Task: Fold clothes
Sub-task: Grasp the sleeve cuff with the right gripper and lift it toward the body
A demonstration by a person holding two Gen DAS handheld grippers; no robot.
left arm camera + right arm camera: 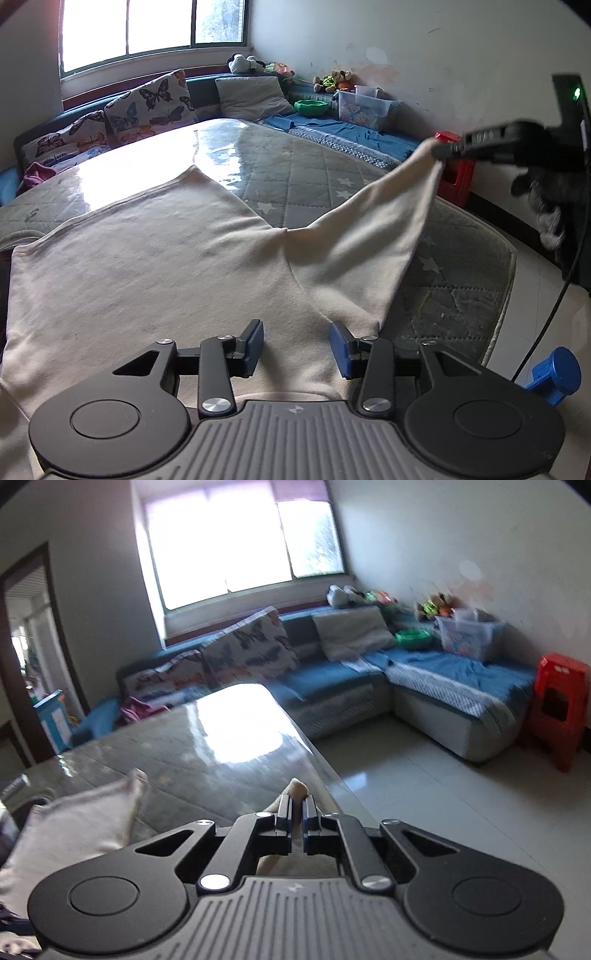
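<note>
cream t-shirt (147, 266) lay flat on the quilted table cover (314, 177). right gripper (296, 805) pinched its sleeve (373, 229), lifted clear. left gripper (296, 345) hovered over the shirt, fingers spread, holding nothing.

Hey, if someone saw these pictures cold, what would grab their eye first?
Probably the cream shirt spread over the quilted table, one sleeve pulled up to the right by the right gripper, shut on its end. Next, the left gripper open above the shirt's near edge, then the bright window behind the blue sofa.
</note>
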